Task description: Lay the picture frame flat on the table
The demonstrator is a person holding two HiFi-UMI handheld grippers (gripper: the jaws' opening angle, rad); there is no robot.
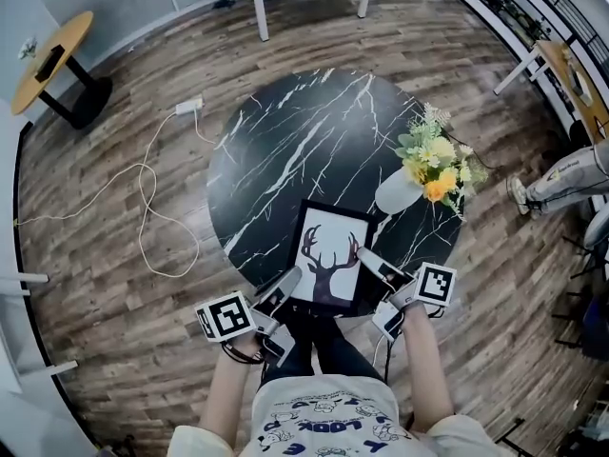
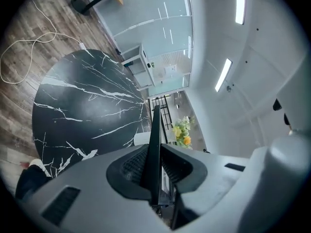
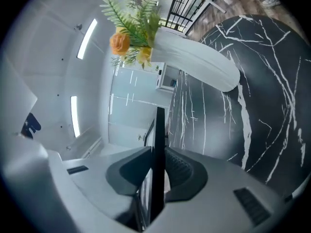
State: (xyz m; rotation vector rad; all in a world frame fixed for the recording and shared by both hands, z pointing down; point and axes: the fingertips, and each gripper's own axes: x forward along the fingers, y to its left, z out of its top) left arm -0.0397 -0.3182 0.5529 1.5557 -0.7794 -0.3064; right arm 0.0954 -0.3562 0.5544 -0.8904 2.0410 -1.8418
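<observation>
Frame (image 1: 330,260) in the head view is at the table's (image 1: 285,150) near edge, with the vase (image 1: 400,190) just beside it. In the left gripper view, the left gripper (image 2: 155,159) is clamped on the frame's edge. In the right gripper view, the right gripper (image 3: 158,159) is clamped on its other edge.

Bright, even indoor light from long white ceiling light strips (image 2: 224,74), glowing in both gripper views. The round black white-veined marble table (image 1: 285,160) carries a dull sheen. Fisheye bending curves every edge; gripper-view corners go black, nearest parts slightly soft.
</observation>
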